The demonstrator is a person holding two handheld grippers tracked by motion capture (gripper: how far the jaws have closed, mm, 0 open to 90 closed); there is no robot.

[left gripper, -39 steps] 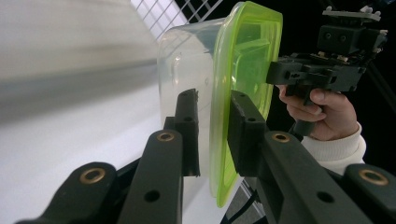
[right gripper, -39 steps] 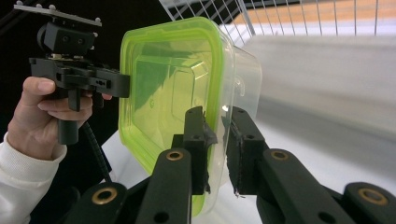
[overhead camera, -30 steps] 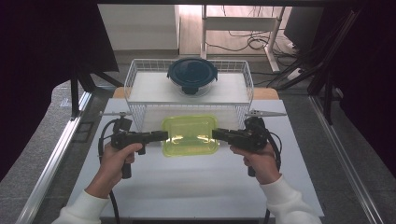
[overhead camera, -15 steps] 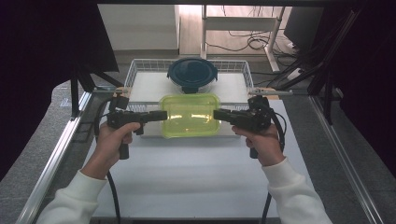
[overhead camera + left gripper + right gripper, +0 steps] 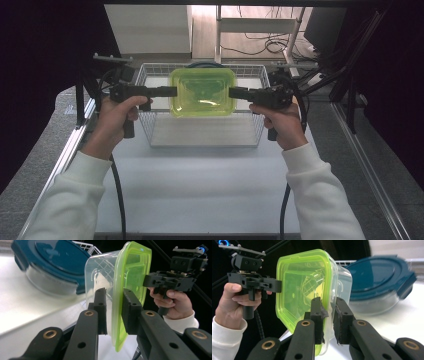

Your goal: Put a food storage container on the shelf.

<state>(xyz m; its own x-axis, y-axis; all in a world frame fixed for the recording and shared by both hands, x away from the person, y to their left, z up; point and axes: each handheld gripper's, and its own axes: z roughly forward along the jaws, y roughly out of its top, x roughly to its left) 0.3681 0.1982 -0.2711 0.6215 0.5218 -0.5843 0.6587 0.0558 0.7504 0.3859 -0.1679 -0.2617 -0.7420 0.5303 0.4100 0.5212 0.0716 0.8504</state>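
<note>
1. Both tools have lifted the green-lidded box (image 5: 202, 92) off the counter (image 5: 200, 175) since the earlier frame; it now hangs over the wire basket (image 5: 150, 132), farther from the person than before.
2. On the box's left edge, the left tool (image 5: 172, 91) is clamped; in the left gripper view its two black jaws pinch the rim, one on the clear wall and one on the green lid (image 5: 130, 277).
3. On the opposite edge, the right tool (image 5: 232, 92) is clamped; in the right gripper view its jaws squeeze the lid's rim (image 5: 322, 315) and the clear wall between them.
4. Seen from above, the box is held level with its lid upward, between the two tools, which point toward each other.
5. A round glass bowl with a dark blue lid (image 5: 55, 262) sits inside the basket, beneath and behind the lifted box; in the right gripper view it shows just beyond the box (image 5: 379, 277).
6. Each hand (image 5: 112, 117) grips a tool's handle, the other hand (image 5: 280, 122) at the right, with white sleeves (image 5: 70, 200) reaching in from the near edge.
7. Black cables (image 5: 117, 190) trail down from the tools across the counter.
</note>
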